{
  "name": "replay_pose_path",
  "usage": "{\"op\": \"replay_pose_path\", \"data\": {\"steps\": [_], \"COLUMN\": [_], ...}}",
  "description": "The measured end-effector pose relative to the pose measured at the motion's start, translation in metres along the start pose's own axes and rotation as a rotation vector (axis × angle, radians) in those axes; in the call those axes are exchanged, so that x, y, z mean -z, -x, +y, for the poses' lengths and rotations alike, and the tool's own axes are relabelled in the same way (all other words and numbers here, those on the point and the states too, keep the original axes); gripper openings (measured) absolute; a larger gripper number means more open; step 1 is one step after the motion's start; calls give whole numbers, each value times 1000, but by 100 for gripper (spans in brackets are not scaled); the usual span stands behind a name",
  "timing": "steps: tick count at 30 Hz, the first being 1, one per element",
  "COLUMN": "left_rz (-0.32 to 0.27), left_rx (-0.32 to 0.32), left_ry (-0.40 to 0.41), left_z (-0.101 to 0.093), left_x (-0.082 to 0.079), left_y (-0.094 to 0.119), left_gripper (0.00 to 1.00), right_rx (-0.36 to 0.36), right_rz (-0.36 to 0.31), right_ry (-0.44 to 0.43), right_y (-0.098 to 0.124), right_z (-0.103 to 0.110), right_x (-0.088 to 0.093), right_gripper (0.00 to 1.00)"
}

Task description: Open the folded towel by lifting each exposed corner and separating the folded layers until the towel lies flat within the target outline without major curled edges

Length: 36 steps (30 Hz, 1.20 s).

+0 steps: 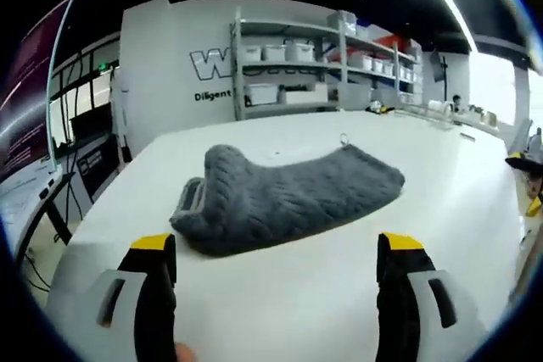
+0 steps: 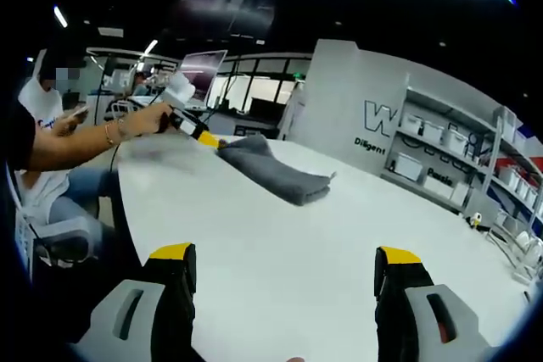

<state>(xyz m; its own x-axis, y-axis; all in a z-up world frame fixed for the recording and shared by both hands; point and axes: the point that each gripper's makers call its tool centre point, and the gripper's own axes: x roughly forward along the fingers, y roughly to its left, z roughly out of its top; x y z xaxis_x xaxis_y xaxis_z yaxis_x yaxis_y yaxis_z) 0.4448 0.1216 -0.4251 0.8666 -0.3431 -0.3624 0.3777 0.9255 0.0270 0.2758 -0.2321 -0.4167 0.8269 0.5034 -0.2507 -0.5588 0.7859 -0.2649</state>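
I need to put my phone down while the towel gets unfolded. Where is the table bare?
The white table is bare between the right gripper and the folded grey knit towel, and past the towel's far end. It is crowded at the towel's near end, where the left gripper reaches it.

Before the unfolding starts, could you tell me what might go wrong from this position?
The grey knitted towel is a thick bunched stack, so a jaw might pinch several layers together. On the smooth white table it may slide instead of opening. The left gripper hovers by one end while the right gripper is far off, leaving it unanchored.
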Motion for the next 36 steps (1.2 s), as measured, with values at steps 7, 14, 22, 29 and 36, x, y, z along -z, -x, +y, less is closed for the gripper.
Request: {"op": "replay_pose_path", "data": {"steps": [7,14,22,29,36], "left_rz": [-46,-83,-133,-207,-211], "left_rx": [26,44,100,170,170], "left_ry": [-54,-75,-47,-28,-23], "left_z": [-17,-31,-49,-68,-69], "left_x": [-4,0,2,1,11], "left_y": [15,26,47,70,80], "left_gripper": [99,99,99,99,99], "right_rx": [-6,-44,-68,-95,-131], "right_rz": [3,13,13,32,42], "right_ry": [-17,-13,7,16,37], "right_y": [-9,-15,-20,-28,-37], "right_z": [-1,11,24,34,49], "right_x": [1,2,-1,2,1], "right_gripper": [88,88,88,88,88]}}
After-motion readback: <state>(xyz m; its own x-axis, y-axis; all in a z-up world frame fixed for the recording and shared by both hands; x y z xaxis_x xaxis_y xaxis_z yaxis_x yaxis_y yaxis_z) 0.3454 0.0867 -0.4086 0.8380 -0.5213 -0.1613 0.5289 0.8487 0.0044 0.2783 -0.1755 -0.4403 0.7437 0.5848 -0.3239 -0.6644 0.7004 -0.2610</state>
